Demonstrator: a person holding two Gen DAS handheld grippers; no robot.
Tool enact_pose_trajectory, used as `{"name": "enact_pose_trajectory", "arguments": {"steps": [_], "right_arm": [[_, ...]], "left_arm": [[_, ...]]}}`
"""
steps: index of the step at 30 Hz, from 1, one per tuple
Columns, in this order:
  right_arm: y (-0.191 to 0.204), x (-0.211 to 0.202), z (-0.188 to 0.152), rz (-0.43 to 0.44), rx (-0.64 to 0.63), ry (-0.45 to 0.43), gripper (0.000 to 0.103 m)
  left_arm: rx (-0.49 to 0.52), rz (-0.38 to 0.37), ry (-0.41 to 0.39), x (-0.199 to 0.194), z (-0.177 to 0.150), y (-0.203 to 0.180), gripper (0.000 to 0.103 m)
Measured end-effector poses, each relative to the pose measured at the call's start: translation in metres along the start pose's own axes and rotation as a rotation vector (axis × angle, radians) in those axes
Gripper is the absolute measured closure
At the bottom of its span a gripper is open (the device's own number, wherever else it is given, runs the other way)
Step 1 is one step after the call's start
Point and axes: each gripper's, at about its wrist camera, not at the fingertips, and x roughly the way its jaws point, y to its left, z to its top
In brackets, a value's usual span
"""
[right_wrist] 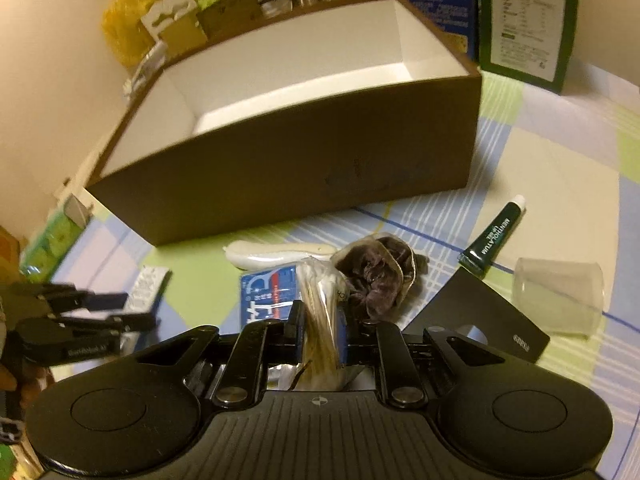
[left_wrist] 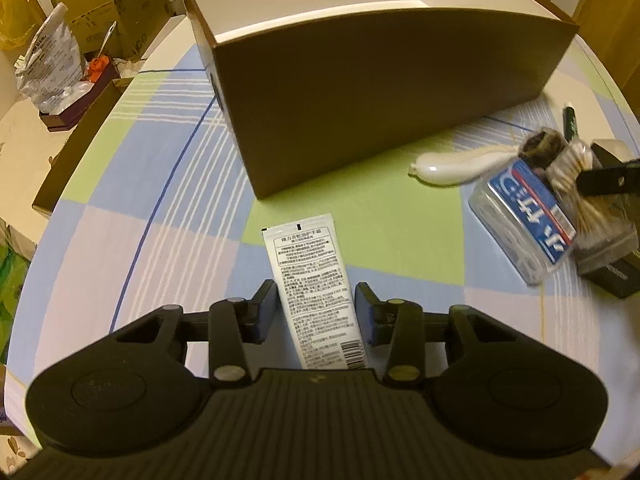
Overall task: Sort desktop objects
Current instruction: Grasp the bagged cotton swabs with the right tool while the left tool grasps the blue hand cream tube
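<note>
A white tube (left_wrist: 314, 276) with black print lies on the checked tablecloth, and my left gripper (left_wrist: 316, 308) is shut on its lower half, a blue pad against each side. My right gripper (right_wrist: 320, 332) is shut on a clear packet of cotton swabs (right_wrist: 320, 312), held just above a clear box with a blue label (right_wrist: 266, 296). The left wrist view shows the same packet (left_wrist: 568, 172) at the right edge. A big brown box (left_wrist: 380, 92) with a white inside stands open behind both grippers, with nothing visible inside it.
Loose on the cloth are a white oblong piece (right_wrist: 276, 256), a dark scrunchie in a clear wrap (right_wrist: 376, 276), a green lip-gel tube (right_wrist: 492, 240), a fallen clear cup (right_wrist: 560, 300) and a black card (right_wrist: 480, 320). Cartons and bags crowd the table's far left edge (left_wrist: 80, 40).
</note>
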Motion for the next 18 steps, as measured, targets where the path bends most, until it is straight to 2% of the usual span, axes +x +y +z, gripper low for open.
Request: {"name": "enact_pose_trajectory", "arguments": {"steps": [7,18], "right_arm": [[0.004,-0.025,-0.009,0.044,0.027,-0.06,0.091],[0.012,-0.046,-0.015,0.052,0.028,-0.112,0.091]], "left_arm": [[0.012,-0.025,-0.055,-0.028,-0.012,-0.004,0.067],[0.019,-0.057,-0.157,-0.063,-0.012,-0.009,0.069]]}}
